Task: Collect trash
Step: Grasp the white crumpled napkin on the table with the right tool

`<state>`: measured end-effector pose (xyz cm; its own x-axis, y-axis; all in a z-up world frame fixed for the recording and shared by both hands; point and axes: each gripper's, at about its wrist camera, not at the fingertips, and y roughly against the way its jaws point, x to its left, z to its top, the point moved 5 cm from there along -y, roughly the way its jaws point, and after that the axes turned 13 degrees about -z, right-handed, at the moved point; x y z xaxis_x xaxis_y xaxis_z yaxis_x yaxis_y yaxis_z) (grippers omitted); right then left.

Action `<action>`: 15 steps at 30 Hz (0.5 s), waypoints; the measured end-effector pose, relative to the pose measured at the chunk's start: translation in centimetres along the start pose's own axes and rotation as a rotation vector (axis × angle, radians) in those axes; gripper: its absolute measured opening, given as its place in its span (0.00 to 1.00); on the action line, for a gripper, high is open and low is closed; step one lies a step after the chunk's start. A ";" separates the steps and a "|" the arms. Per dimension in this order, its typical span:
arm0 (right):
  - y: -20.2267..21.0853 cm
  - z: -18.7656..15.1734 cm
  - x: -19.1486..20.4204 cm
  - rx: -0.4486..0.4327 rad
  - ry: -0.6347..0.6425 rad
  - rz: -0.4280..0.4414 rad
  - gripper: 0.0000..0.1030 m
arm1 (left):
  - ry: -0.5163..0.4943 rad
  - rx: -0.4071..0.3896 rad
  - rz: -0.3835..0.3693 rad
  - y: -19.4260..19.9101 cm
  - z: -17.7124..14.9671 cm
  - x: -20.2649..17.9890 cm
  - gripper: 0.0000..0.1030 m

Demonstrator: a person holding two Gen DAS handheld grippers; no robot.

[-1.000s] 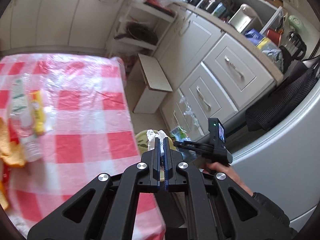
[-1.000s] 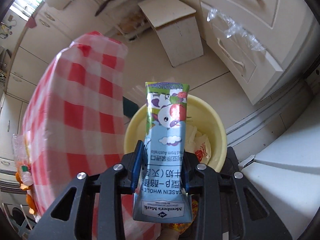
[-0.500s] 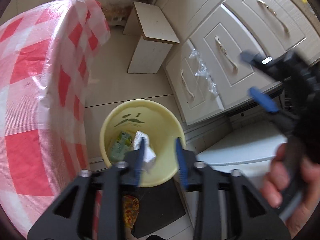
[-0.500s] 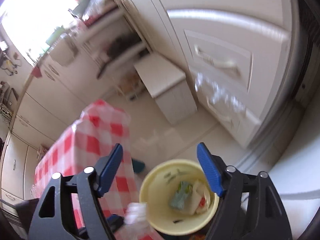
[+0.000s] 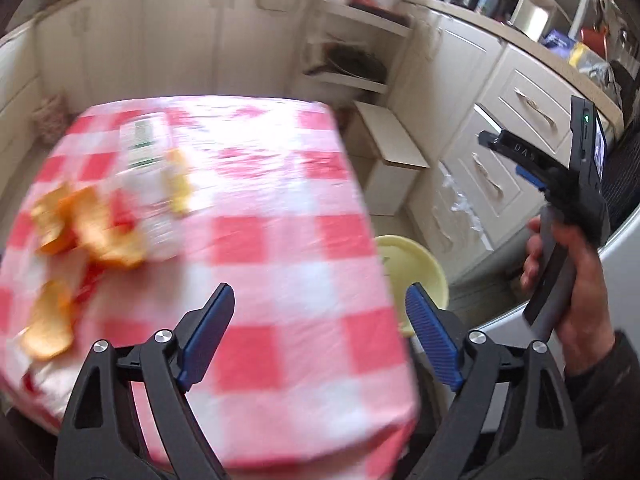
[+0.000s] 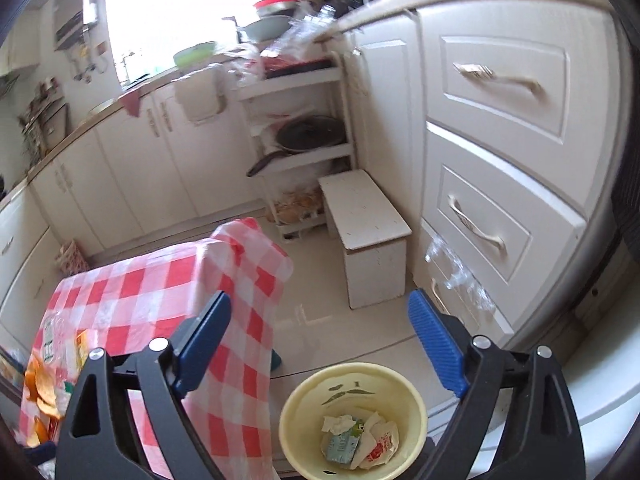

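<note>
Now both claws have just been opening and hold nothing: the left claw (image 5: 319,330) is over the table (image 5: 256,248), the right claw (image 6: 320,338) above the yellow bin (image 6: 412,396), where the trash (image 6: 358,438) lies.

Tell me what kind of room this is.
Most likely a home kitchen: cream cabinets with drawers, a frying pan on an open shelf, and a table with a red checked cloth.

Black claw (image 5: 319,332) frames, blue ribbed pads (image 5: 434,340), silver screws, dark sleeve (image 5: 612,392).
</note>
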<state>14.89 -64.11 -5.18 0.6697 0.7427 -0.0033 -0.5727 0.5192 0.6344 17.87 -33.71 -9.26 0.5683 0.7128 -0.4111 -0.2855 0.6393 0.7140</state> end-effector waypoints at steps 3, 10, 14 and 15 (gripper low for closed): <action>3.0 0.0 3.1 -0.036 0.021 0.053 0.87 | 0.027 -0.022 0.066 4.6 -2.6 3.9 0.82; 10.4 -2.9 9.1 -0.078 -0.022 0.224 0.92 | 0.072 -0.073 0.155 11.5 -6.3 10.2 0.82; 12.7 -8.1 13.1 0.001 0.022 0.295 0.92 | 0.130 -0.117 0.202 15.3 -8.8 14.0 0.82; 13.1 -9.5 14.2 0.021 0.043 0.311 0.92 | 0.152 -0.125 0.216 16.0 -9.6 15.2 0.82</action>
<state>12.38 -42.77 -4.20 0.4431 0.8819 0.1609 -0.7365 0.2558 0.6262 14.56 -9.92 -9.50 0.3650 0.8651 -0.3440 -0.4853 0.4921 0.7227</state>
